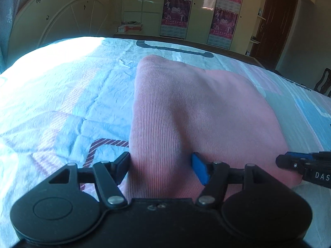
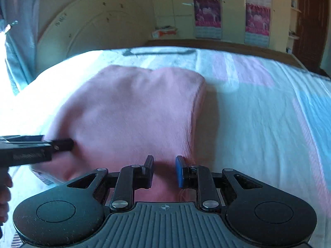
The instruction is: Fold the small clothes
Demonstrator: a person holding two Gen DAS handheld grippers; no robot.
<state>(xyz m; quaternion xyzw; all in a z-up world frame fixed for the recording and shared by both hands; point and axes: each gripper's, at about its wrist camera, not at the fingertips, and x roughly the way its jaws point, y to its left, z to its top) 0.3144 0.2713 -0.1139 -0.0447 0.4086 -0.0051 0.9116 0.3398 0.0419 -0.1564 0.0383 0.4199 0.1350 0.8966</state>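
Our left gripper (image 1: 161, 166) stands with its jaws spread wide over the near edge of the pink ribbed garment (image 1: 196, 111); a raised fold of the cloth sits between the fingers, the black finger (image 1: 122, 165) at the fold's left side and the blue pad (image 1: 199, 170) on its right, not squeezing it. Ahead of this gripper the garment lies folded on the patterned bedsheet (image 1: 62, 103).

Our right gripper (image 2: 164, 170) has its jaws narrowed on a thin ridge of the same garment (image 2: 132, 111) at its near edge, with cloth filling the gap between the black finger (image 2: 149, 171) and the blue pad (image 2: 180, 171). Left of it, the other gripper's tip rests on the cloth, and part of a hand (image 2: 5, 194) shows at the frame edge. Beyond both grippers stand a pale headboard (image 1: 62, 16) and wardrobe doors bearing pink posters (image 1: 225, 12).
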